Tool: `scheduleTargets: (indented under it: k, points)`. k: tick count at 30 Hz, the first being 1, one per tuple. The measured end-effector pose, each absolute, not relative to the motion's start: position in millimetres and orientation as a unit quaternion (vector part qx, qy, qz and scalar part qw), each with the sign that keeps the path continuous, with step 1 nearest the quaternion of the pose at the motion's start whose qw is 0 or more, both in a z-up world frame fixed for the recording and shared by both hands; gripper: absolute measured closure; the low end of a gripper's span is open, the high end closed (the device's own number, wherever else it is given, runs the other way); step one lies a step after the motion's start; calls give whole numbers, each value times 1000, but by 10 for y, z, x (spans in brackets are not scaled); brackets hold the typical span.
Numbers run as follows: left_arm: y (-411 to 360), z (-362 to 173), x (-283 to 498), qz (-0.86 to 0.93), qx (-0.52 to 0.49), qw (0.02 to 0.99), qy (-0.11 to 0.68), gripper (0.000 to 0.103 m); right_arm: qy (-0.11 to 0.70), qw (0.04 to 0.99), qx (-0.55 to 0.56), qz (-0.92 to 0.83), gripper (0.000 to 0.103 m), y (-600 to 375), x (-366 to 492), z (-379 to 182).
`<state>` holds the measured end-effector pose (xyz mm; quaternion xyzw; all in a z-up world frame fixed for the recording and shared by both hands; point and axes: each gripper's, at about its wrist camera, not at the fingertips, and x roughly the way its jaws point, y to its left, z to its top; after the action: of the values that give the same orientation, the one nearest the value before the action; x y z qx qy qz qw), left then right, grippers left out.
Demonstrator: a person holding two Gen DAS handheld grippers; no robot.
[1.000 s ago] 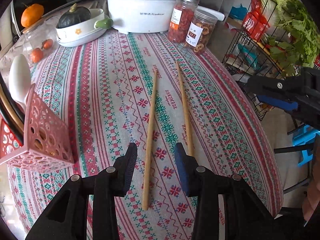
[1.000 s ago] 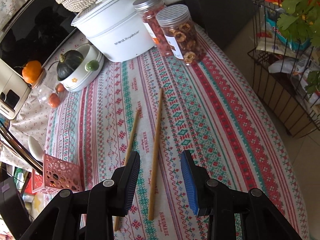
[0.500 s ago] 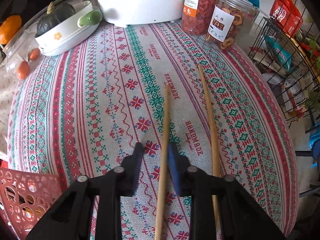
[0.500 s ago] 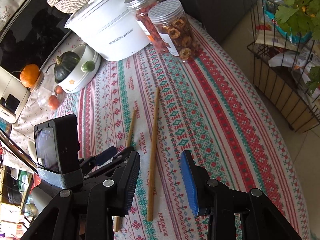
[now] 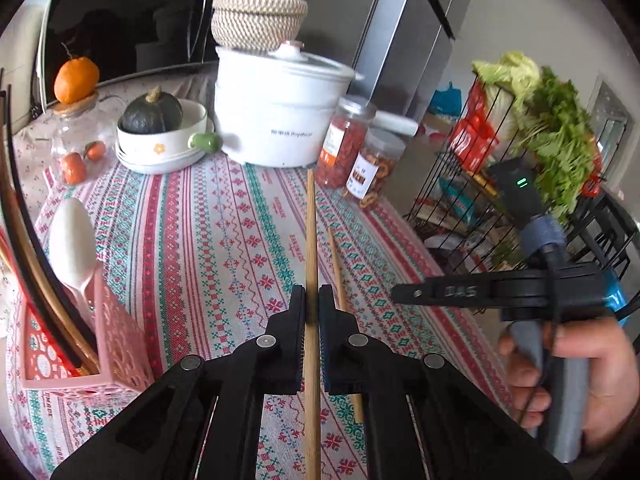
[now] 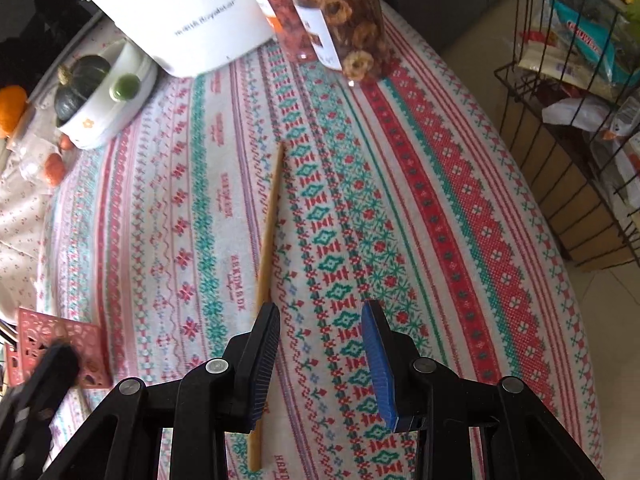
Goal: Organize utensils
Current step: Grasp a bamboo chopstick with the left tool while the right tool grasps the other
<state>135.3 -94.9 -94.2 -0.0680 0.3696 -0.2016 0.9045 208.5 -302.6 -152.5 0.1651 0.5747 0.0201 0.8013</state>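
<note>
**Fingers clamped on one chopstick, the other chopstick on the cloth**

Fingers of our left gripper (image 5: 312, 300) were pressed together on a wooden chopstick (image 5: 311, 240), which ran straight out between the pads and stood lifted off the patterned tablecloth (image 5: 200, 240). We saw its far tip reach toward the white pot (image 5: 280, 108). Our second chopstick (image 6: 269, 232) lay flat on the cloth, just to the right of the held one in the left view. Our right gripper (image 6: 320, 356) hung above it with its jaws partly apart and nothing between the pads; the chopstick passed under the left finger (image 6: 260, 360), and we could not tell whether the finger touched it. At the left edge of the table stood the pink utensil basket (image 5: 116, 344), with a white spoon (image 5: 72, 240) upright in it. Two snack jars (image 5: 360, 152) stood beside the pot.
</note>
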Motion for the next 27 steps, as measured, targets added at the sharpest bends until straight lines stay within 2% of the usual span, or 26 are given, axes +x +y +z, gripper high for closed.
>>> scheduleTargets:
  k: [8, 12, 15, 16, 17, 18, 23, 27]
  points:
    - [-323, -204, 874, -218, -100, 926, 292, 97, 568, 815, 99, 61, 64, -2546, 2316, -1668]
    - [79, -102, 785, -206, -110, 939, 254, 97, 577, 813, 64, 48, 64, -2404, 2387, -1800]
    - [312, -150, 863, -188, -134, 939, 255, 97, 576, 815, 52, 39, 65, -2377, 2442, -1882]
    - [374, -155, 880, -182, -138, 940, 252, 97, 572, 818, 44, 40, 68, -2358, 2449, -1878]
    - [422, -161, 900, -179, -143, 940, 251, 97, 572, 818, 39, 44, 84, -2334, 2459, -1885]
    - [460, -162, 920, -177, -147, 940, 252, 97, 574, 816, 35, 49, 96, -2306, 2470, -1889]
    - [615, -128, 936, -164, -159, 946, 231, 97, 553, 830, 40, 57, 97, -2196, 2410, -1751]
    - [722, -126, 942, -153, -169, 950, 213, 97, 486, 866, 64, 101, 97, -2090, 2303, -1344]
